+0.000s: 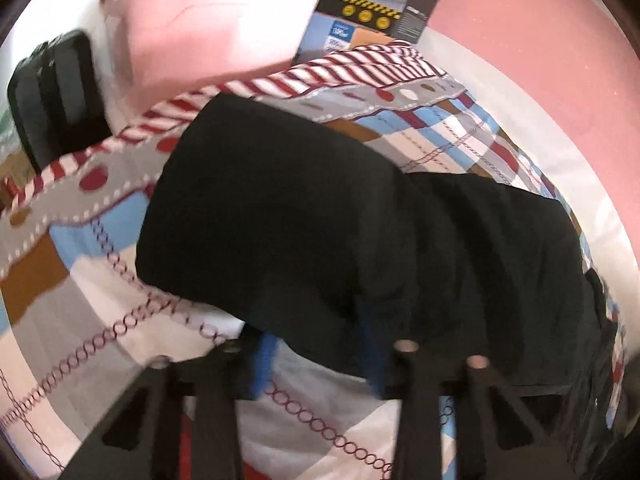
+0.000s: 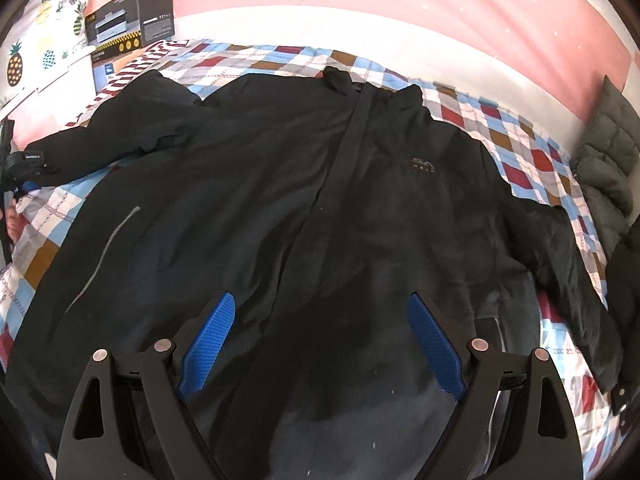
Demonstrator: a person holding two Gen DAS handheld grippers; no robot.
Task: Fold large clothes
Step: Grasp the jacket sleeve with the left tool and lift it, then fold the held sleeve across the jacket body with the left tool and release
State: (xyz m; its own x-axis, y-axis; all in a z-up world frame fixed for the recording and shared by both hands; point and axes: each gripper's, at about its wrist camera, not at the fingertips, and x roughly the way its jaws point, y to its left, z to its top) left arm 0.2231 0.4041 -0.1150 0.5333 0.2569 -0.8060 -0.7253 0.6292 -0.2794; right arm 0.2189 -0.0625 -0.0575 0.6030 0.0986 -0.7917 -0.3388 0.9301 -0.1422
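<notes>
A large black zip-front jacket (image 2: 280, 200) lies spread face up on a patchwork bedsheet (image 2: 520, 148). My right gripper (image 2: 320, 298) hovers open over the jacket's lower front, and its blue pads (image 2: 208, 344) hold nothing. In the left wrist view one black sleeve (image 1: 300, 208) stretches across the sheet (image 1: 80, 300). Its cuff end sits between the blue pads (image 1: 262, 364) of my left gripper (image 1: 318, 332), whose jaws stand narrow on the cloth. The right wrist view shows that gripper (image 2: 16, 168) at the cuff, at the far left edge.
Stacked cardboard boxes (image 2: 128, 20) stand at the bed's far left corner, beside pink bedding (image 1: 200, 32) and pineapple-print cloth (image 2: 44, 28). A black bag (image 1: 52, 92) sits off the bed. A grey quilted garment (image 2: 608, 152) lies at the right edge.
</notes>
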